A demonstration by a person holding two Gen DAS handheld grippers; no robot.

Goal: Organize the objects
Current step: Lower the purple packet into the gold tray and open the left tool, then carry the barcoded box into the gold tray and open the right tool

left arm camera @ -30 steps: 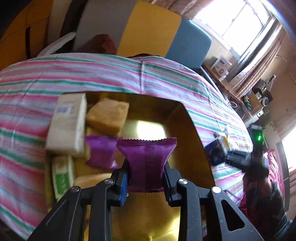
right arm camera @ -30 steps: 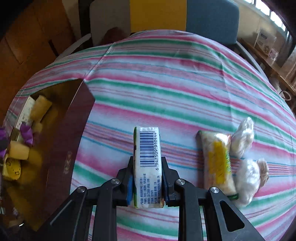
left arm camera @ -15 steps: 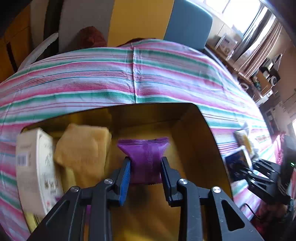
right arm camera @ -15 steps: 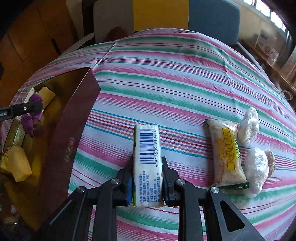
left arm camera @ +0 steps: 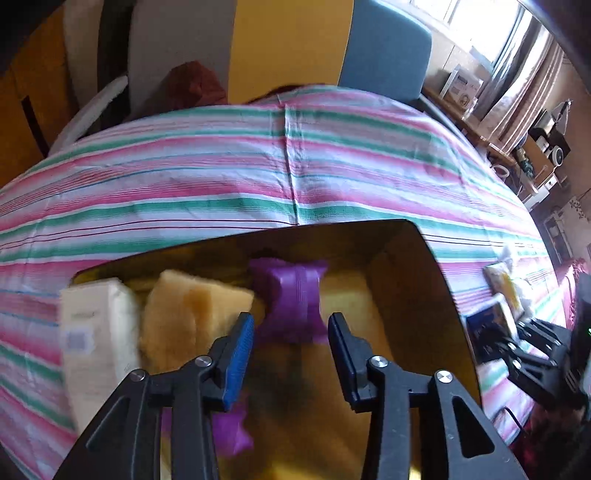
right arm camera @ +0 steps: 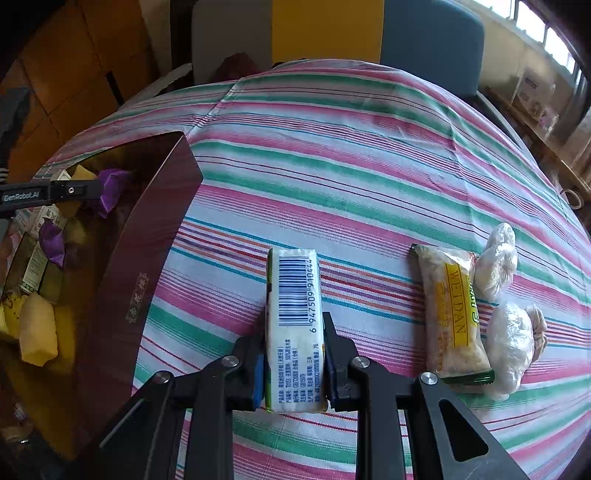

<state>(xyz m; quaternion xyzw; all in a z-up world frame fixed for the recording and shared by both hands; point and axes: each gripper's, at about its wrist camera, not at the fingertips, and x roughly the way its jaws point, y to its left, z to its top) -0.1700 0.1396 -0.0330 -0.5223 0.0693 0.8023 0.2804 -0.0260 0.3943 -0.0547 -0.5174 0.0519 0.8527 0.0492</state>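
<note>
Striped pink, green and white tablecloth [right arm camera: 369, 155] is covering the whole table, with a grey, yellow and blue chair back [right arm camera: 328, 33] sitting behind it. Over on one side a dark red box with a shiny gold inside [right arm camera: 140, 266] is lying open, and the left gripper [left arm camera: 291, 341] is hovering over it with its jaws having just been opening; the purple crinkle-edged snack packet [left arm camera: 290, 299] is sitting loose just past the blue pads, not pinched, down among a tan spongy cake packet [left arm camera: 192, 317] and a white carton [left arm camera: 96, 332], all kinda blurry. The right gripper [right arm camera: 294, 360] is clamping tight on a white rectangular pack with a barcode [right arm camera: 295, 325], which is lying on the cloth right beside the box's outer wall. Further to that pack's right, a clear bar wrapper with a yellow label [right arm camera: 454, 314] is lying next to two knotted white plastic bags [right arm camera: 506, 295], touching them.
</note>
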